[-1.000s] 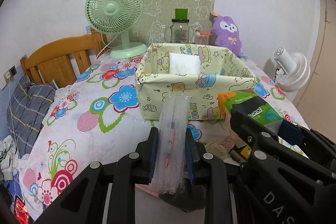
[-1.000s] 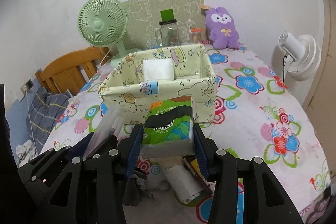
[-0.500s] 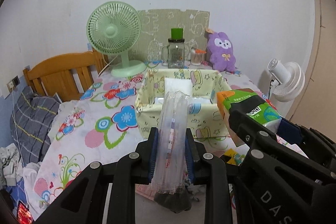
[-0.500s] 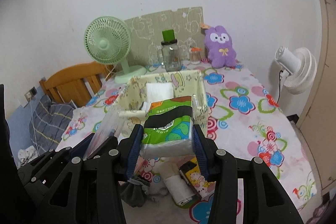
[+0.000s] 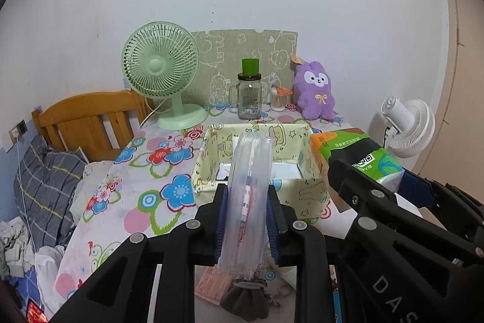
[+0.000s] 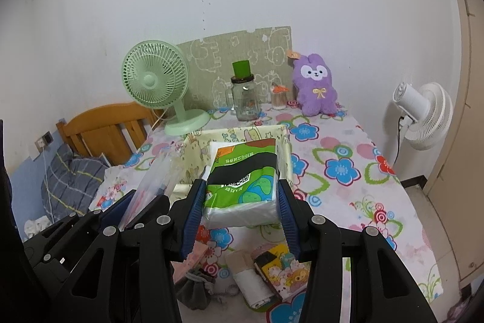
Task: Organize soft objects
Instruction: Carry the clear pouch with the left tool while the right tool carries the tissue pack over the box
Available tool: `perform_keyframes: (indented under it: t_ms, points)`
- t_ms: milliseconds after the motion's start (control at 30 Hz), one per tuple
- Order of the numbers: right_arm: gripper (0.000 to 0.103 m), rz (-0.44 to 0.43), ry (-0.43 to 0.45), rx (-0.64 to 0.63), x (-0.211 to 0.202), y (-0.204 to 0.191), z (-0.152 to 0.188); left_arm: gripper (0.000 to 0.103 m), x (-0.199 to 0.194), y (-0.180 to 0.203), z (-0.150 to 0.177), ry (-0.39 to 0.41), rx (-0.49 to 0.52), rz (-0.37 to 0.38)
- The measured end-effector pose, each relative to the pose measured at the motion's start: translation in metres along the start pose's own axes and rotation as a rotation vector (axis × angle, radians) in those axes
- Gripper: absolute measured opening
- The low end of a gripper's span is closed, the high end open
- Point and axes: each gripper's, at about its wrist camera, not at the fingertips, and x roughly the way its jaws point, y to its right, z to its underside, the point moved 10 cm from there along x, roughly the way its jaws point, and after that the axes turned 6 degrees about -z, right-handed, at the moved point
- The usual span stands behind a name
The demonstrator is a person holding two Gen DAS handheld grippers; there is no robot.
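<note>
My left gripper (image 5: 246, 199) is shut on a clear plastic packet (image 5: 248, 196) and holds it upright in the air before the yellow cartoon-print fabric bin (image 5: 208, 171). My right gripper (image 6: 240, 202) is shut on a green tissue pack (image 6: 245, 180), raised above the bin's near edge (image 6: 190, 147). The tissue pack also shows at the right of the left wrist view (image 5: 357, 153). White flat items lie in the bin (image 5: 287, 170). A grey pouch (image 6: 196, 289), a white roll (image 6: 252, 280) and a cartoon packet (image 6: 284, 271) lie on the floral tablecloth (image 6: 338, 171) below the grippers.
A green desk fan (image 5: 160, 71), a glass jar with a green lid (image 5: 249, 96), a cotton swab cup (image 5: 279, 99) and a purple plush bunny (image 5: 316, 90) stand along the back wall. A white fan (image 6: 423, 117) is off the right edge. A wooden bed frame (image 5: 84, 123) is at left.
Both grippers have risen and drawn back with their loads. The bin now looks smaller and lower, and its inside shows from above.
</note>
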Motion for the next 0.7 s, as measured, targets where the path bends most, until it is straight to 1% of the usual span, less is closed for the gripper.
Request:
perform_keyframes:
  t_ms: [300,700]
  points:
    - [0.051,-0.001,0.009,-0.003,0.01,0.002,-0.014,0.023,0.01,-0.001,-0.014,0.01,-0.005,0.004]
    - [0.051,0.004,-0.001,-0.002,0.038,0.006,-0.031,0.023,0.037,0.0,-0.029,0.012,-0.019,0.006]
